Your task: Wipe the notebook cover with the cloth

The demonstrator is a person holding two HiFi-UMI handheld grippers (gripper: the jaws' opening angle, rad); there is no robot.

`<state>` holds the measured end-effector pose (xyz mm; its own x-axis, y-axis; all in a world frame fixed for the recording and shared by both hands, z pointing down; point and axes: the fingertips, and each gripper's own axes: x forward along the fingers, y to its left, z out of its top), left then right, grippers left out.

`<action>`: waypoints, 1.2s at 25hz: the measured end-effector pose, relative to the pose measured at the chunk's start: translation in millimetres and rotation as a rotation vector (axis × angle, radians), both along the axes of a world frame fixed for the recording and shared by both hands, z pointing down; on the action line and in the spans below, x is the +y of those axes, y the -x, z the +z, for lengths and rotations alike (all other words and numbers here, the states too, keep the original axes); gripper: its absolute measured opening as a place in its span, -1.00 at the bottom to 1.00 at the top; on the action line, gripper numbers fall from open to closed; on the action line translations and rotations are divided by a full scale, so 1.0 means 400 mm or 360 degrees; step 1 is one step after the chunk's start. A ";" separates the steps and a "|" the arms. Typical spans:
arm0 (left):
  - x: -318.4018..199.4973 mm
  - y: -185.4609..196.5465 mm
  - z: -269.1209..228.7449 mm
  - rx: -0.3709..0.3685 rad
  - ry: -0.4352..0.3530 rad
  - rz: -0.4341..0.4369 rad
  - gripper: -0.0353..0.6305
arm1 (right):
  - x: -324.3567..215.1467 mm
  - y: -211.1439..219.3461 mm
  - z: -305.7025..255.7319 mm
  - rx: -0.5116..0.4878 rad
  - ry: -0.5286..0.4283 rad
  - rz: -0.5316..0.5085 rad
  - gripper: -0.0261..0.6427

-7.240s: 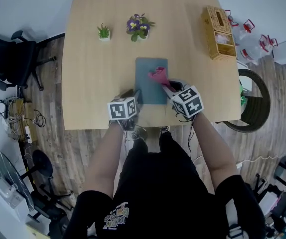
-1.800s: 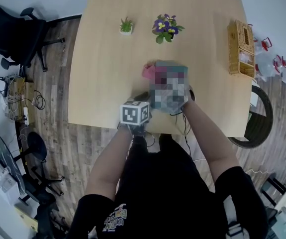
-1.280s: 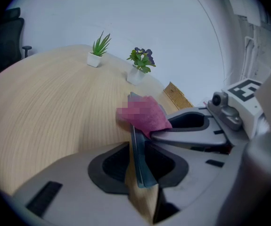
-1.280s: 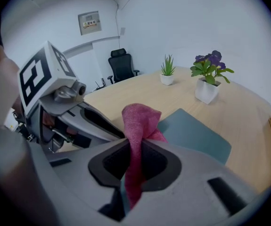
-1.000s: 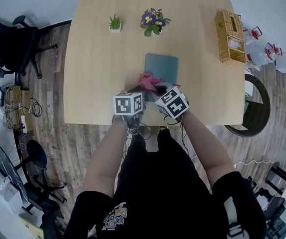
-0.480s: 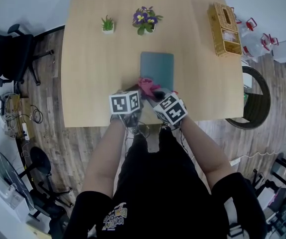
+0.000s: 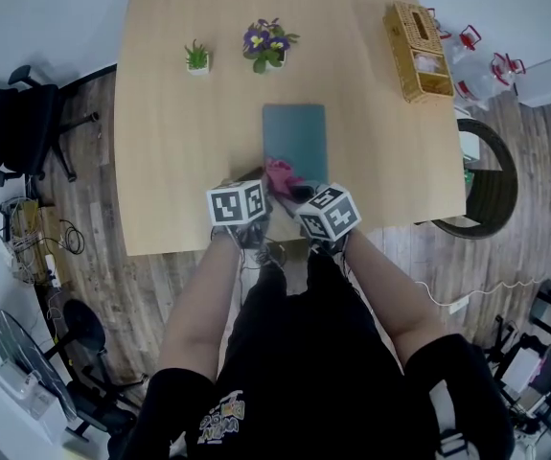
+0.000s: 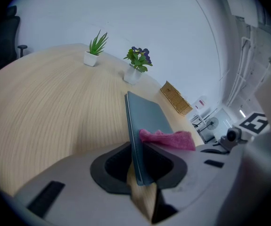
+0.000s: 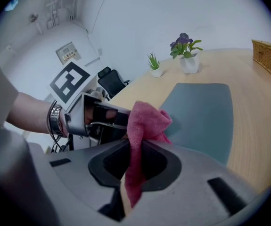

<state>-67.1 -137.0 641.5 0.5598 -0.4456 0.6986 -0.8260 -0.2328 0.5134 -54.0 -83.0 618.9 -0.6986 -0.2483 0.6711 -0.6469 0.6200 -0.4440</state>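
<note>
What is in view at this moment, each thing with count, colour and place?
table: one, light wood, centre
notebook: one, grey-blue, on table, near side
cloth: one, pink, on notebook's near end
green plant: one, white pot, far left
flowering plant: one, purple, beside green plant
wicker box: one, tan, far right
office chair: one, black, floor, left
left gripper: grey, jaws just been closing on notebook's near corner
right gripper: grey, shut on cloth

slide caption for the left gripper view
Jaws of the left gripper have just closed further on the notebook's near edge; cloth on its cover.
</note>
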 end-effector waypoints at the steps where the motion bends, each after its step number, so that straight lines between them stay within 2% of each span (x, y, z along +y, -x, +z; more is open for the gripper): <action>1: 0.002 0.000 -0.002 0.0007 -0.0007 0.0009 -0.69 | 0.007 0.002 -0.003 -0.0022 0.0017 0.0010 -0.75; 6: 0.021 0.019 -0.015 0.0097 -0.0028 0.0011 -0.72 | 0.043 0.015 -0.025 -0.0139 0.0072 0.0053 -0.75; 11: 0.057 0.071 -0.070 0.0137 -0.0191 0.0046 -0.72 | 0.079 0.028 -0.072 -0.0187 -0.0016 0.0029 -0.75; 16: 0.085 0.123 -0.161 0.0066 -0.0398 0.0093 -0.73 | 0.100 0.047 -0.121 -0.0242 -0.0092 0.0058 -0.75; 23: 0.146 0.112 -0.280 0.0006 -0.0664 0.0298 -0.77 | 0.132 0.073 -0.197 -0.0260 -0.0214 0.0106 -0.75; 26: 0.177 0.097 -0.321 0.0013 -0.0734 0.0353 -0.78 | 0.146 0.070 -0.237 -0.0261 -0.0286 0.0126 -0.75; 30: 0.235 0.065 -0.342 0.0028 -0.0756 0.0394 -0.80 | 0.180 0.041 -0.283 -0.0265 -0.0363 0.0140 -0.75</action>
<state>-93.0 -43.2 504.9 0.6981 -0.5633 0.4419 -0.7090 -0.6297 0.3173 -70.2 -11.1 505.5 -0.7633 -0.4444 0.4690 -0.6328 0.6606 -0.4040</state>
